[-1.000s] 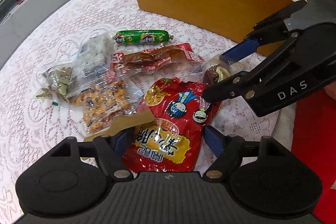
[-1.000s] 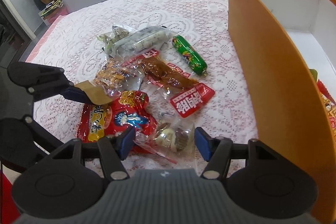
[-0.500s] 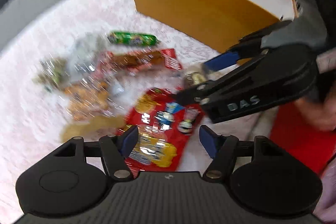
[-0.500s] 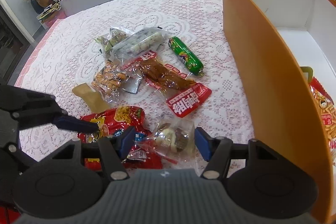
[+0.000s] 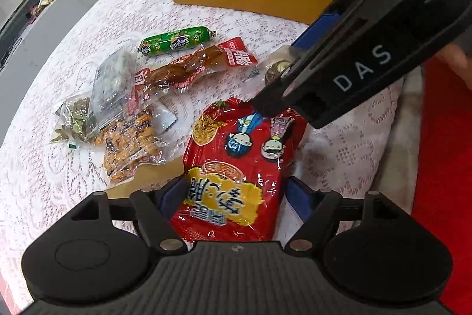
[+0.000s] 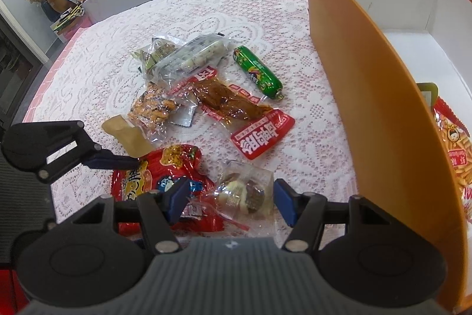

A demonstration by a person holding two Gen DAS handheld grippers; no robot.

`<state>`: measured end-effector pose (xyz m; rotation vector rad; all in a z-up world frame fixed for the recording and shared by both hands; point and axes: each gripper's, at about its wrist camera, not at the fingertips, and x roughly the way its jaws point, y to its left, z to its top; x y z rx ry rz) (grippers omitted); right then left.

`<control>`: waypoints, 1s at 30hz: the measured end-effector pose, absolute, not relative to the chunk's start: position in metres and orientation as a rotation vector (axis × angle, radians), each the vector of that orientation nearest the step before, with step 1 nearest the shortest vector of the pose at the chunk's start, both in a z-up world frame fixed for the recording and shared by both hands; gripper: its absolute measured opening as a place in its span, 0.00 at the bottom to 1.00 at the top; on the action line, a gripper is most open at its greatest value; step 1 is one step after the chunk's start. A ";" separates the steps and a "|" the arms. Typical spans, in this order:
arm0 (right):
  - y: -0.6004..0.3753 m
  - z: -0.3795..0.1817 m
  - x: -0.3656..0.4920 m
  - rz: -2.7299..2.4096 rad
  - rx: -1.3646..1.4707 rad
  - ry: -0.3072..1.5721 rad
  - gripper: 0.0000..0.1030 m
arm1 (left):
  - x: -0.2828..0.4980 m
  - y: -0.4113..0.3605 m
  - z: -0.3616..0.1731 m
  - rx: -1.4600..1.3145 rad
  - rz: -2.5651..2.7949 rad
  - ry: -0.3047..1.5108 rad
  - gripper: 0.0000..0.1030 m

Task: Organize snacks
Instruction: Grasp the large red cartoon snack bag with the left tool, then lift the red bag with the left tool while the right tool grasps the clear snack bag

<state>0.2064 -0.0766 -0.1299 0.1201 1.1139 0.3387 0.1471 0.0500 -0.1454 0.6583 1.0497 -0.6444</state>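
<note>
Left gripper (image 5: 236, 194) now astride red packet (image 5: 239, 164)

My left gripper (image 5: 236, 194) sits w/ fingers spread round the red bag (image 5: 239, 167); my right gripper (image 5: 348, 73) crosses just above its far end. Orange box (image 6: 368, 96) walls off the right. Bare lace tablecloth (image 6: 206, 11) beyond the snack pile (image 6: 188, 78) gives open room.
</note>
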 end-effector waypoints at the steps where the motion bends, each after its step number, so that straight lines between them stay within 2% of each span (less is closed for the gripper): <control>1: -0.076 -0.130 0.207 0.339 0.120 1.115 0.60 | 0.149 0.052 -0.146 0.642 -0.643 1.051 0.90; 5: -0.074 -0.131 0.208 0.342 0.112 1.119 0.60 | 0.157 0.059 -0.147 0.569 -0.625 1.060 0.91; 6: -0.074 -0.132 0.208 0.342 0.111 1.120 0.60 | 0.157 0.059 -0.146 0.564 -0.626 1.060 0.88; 8: -0.075 -0.132 0.209 0.341 0.117 1.122 0.60 | 0.155 0.058 -0.143 0.585 -0.615 1.047 0.79; 10: -0.076 -0.133 0.209 0.341 0.126 1.124 0.60 | 0.149 0.057 -0.138 0.609 -0.588 1.032 0.67; 11: -0.076 -0.133 0.209 0.341 0.127 1.125 0.60 | 0.145 0.057 -0.134 0.624 -0.574 1.019 0.65; 13: -0.076 -0.133 0.209 0.341 0.127 1.124 0.60 | 0.140 0.055 -0.129 0.663 -0.537 0.988 0.51; 14: -0.076 -0.133 0.209 0.342 0.127 1.124 0.60 | 0.137 0.055 -0.126 0.680 -0.520 0.972 0.49; 16: -0.076 -0.132 0.209 0.342 0.127 1.120 0.60 | 0.134 0.055 -0.124 0.706 -0.488 0.956 0.40; 24: -0.079 -0.130 0.207 0.359 0.133 1.111 0.59 | 0.125 0.063 -0.102 0.628 -0.413 0.918 0.31; 25: -0.079 -0.130 0.206 0.363 0.136 1.110 0.59 | 0.124 0.064 -0.098 0.612 -0.403 0.915 0.27; 30: -0.079 -0.124 0.201 0.375 0.130 1.103 0.59 | 0.124 0.069 -0.081 0.498 -0.360 0.936 0.26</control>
